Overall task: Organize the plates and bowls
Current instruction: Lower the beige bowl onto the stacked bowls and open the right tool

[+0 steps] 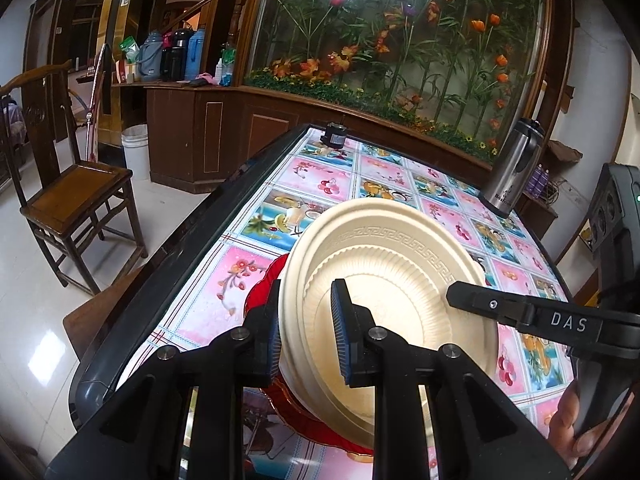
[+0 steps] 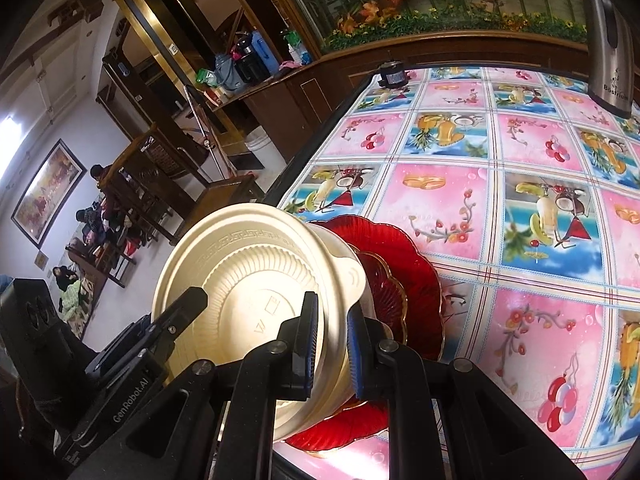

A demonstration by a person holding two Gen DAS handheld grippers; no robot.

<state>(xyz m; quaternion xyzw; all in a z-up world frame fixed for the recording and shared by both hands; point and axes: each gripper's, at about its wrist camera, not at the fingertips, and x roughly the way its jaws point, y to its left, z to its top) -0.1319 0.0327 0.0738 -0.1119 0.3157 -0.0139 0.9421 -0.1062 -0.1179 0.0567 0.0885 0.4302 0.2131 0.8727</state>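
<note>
A cream bowl (image 1: 392, 280) with a ribbed inside and a key-pattern rim is held tilted over red scalloped plates (image 1: 264, 280). My left gripper (image 1: 306, 336) is shut on the bowl's near rim. In the right wrist view the cream bowl (image 2: 248, 264) sits tilted on the stacked red plates (image 2: 404, 280). My right gripper (image 2: 330, 348) is shut on the bowl's opposite rim. Each gripper shows in the other's view: the right one (image 1: 520, 308), the left one (image 2: 172, 320).
The table carries a pink and blue fruit-print cloth (image 2: 500, 200). A steel thermos (image 1: 514, 168) stands at the far right and a small black jar (image 1: 334, 134) at the far edge. A wooden chair (image 1: 72, 192) stands to the left on the floor.
</note>
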